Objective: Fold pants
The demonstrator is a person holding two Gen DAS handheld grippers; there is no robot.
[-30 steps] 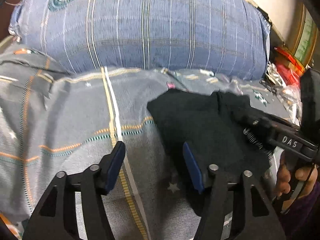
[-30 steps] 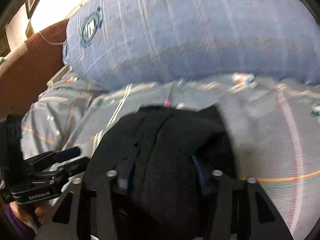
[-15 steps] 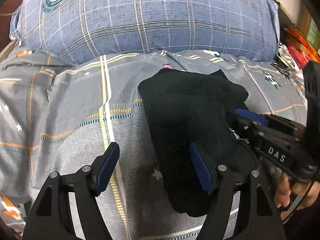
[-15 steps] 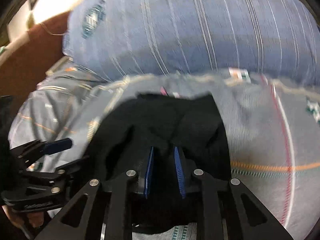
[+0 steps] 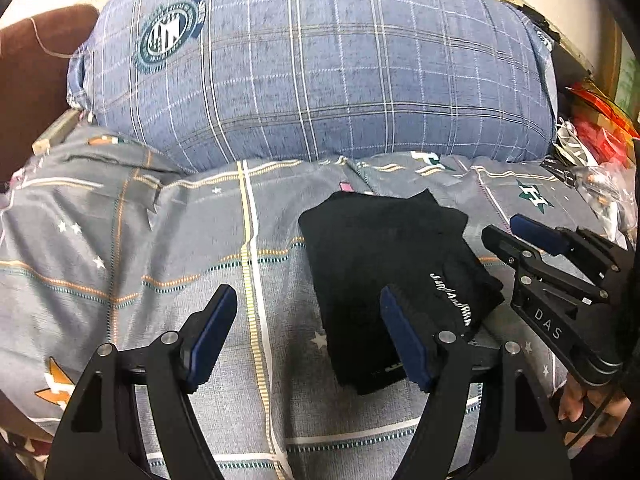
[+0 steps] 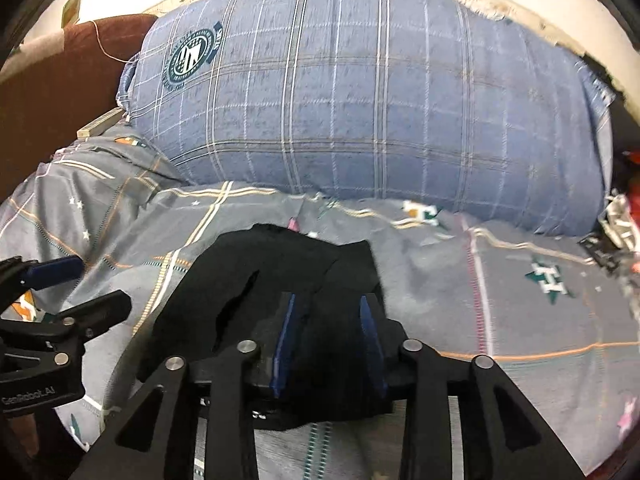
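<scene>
A: The black pants point(image 5: 384, 276) lie as a compact folded bundle on the bed point(image 5: 120, 248), just in front of the blue plaid pillow point(image 5: 320, 72). The fold looks about finished.

B: And the left gripper point(image 5: 308, 336)?

A: Its fingers stand wide apart, holding nothing; the right-hand one overlaps the bundle's near edge in the picture.

B: The right gripper point(image 6: 328, 340)?

A: Over the bundle, its fingers partly apart and opening, gripping no cloth that shows. It should probably lift straight off so nothing snags, then press any raised edge flat.
</scene>
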